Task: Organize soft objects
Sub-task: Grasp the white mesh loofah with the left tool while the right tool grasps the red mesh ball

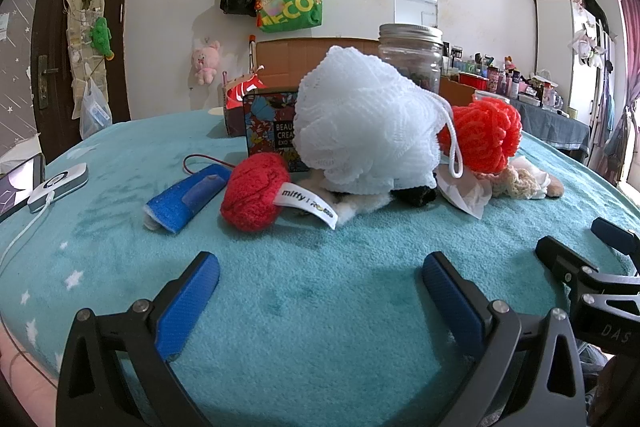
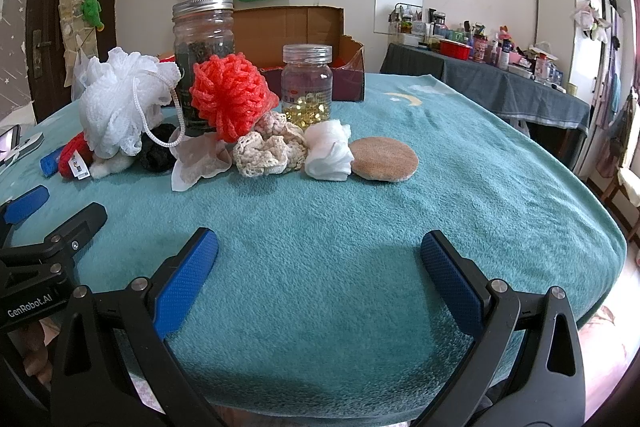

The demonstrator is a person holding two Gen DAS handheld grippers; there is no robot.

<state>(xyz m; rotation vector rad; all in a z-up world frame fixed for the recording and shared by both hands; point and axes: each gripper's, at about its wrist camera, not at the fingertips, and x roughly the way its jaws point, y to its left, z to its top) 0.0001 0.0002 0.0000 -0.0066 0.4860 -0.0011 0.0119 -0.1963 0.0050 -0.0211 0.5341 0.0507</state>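
Soft objects lie in a pile on the teal blanket point(image 2: 320, 227). A white mesh bath puff point(image 1: 360, 123) sits on top, also in the right wrist view point(image 2: 116, 103). An orange-red crochet puff point(image 1: 484, 131) point(image 2: 232, 95) is beside it. A red knitted piece with a label point(image 1: 252, 191), a black soft piece point(image 2: 158, 151), a cream lace piece point(image 2: 268, 151), a white cloth wad point(image 2: 328, 151) and a round tan pad point(image 2: 384, 159) lie around. My left gripper point(image 1: 320, 287) and right gripper point(image 2: 320, 267) are both open and empty, short of the pile.
A tall glass jar point(image 2: 204, 43) and a small jar of gold capsules point(image 2: 306, 87) stand behind the pile. A patterned box point(image 1: 272, 131), a blue sponge pad point(image 1: 188, 195), a cardboard box point(image 2: 304, 39) and a phone with charger point(image 1: 36, 183) are on the blanket.
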